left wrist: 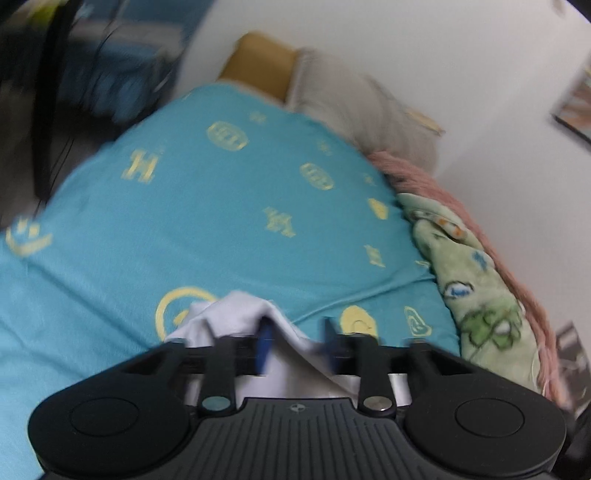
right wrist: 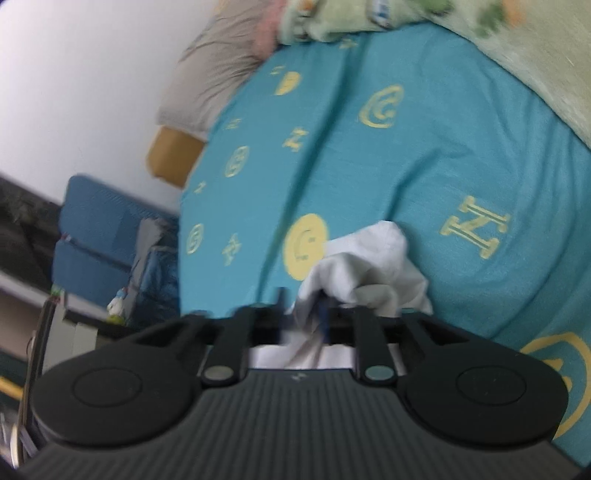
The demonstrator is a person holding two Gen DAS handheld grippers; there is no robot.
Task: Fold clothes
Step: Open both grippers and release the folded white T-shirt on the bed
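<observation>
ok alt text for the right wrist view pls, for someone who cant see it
The right gripper has bunched white cloth between its blue fingers, above a bed with a teal sheet printed with yellow symbols. A green patterned blanket and a grey pillow lie at the far end; the image is motion-blurred.

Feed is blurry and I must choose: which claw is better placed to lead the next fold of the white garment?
Probably right. The right claw pinches a bunch of the white garment; the left claw stands wider, cloth merely draped between.

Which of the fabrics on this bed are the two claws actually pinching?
The plain white garment, bunched between the fingers of both the left gripper and right gripper. The turquoise patterned sheet and green cartoon blanket lie untouched.
</observation>
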